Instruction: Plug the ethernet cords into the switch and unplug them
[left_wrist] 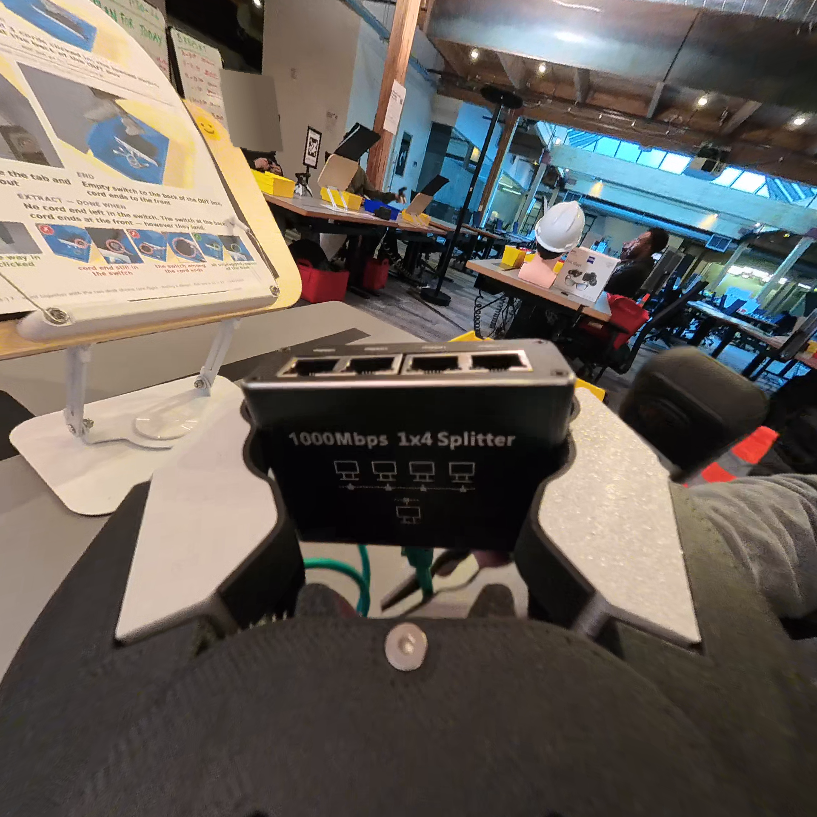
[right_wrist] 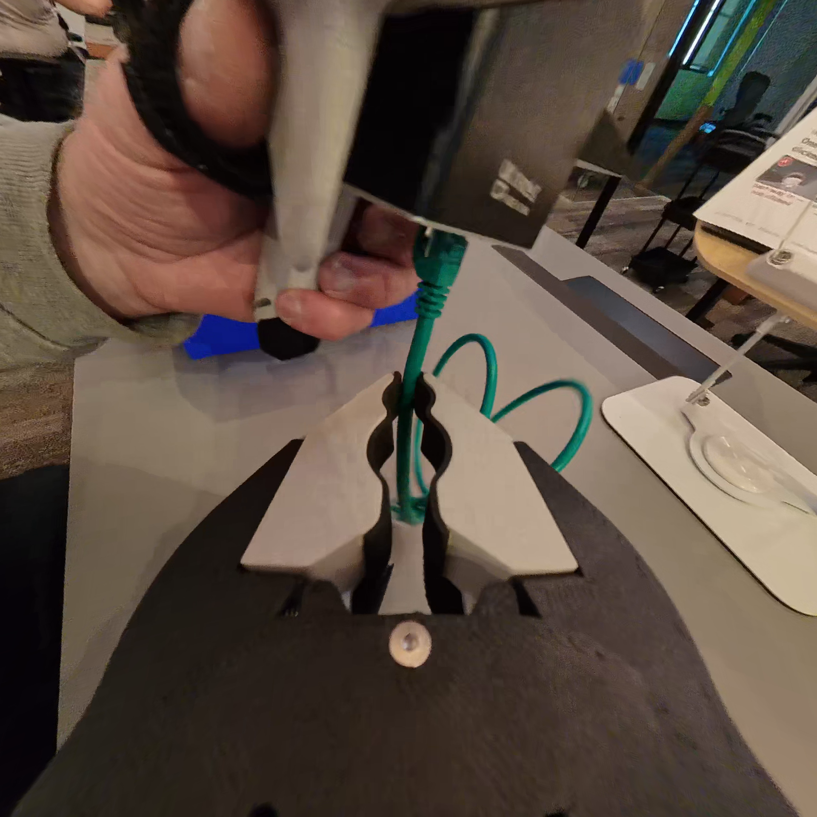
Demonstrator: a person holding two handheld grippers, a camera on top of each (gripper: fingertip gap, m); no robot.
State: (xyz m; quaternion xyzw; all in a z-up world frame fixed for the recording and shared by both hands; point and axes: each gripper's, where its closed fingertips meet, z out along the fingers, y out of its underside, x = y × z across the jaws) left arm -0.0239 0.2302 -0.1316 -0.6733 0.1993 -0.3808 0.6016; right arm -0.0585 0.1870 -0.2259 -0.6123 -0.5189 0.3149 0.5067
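Between your left gripper's (left_wrist: 409, 451) fingers (left_wrist: 199, 521) sits the black ethernet switch (left_wrist: 406, 446), clamped on its two side edges and held up off the grey counter (left_wrist: 40, 552). Its row of four ports (left_wrist: 404, 366) faces away from you, all four empty, with open air beyond that edge. Under the switch's near edge a green ethernet cord (left_wrist: 363, 579) hangs down.

Your right gripper (right_wrist: 409, 389) has its fingers (right_wrist: 336, 477) nearly together, pinching that same green ethernet cord (right_wrist: 411, 367) at the tips, just below its ribbed boot. The green plug (right_wrist: 442, 256) above is seated in the single port on the switch's (right_wrist: 482, 146) lower edge. Slack cord curls in two loops over the counter (right_wrist: 221, 424) just behind your fingers.

Left of the plug, the hand (right_wrist: 177, 212) holding the left gripper sits close, fingertips almost touching the boot. To the right, the white base (right_wrist: 654, 451) of a document stand lies on the counter, apart from the loops; a blue bin (right_wrist: 230, 336) shows under the hand.
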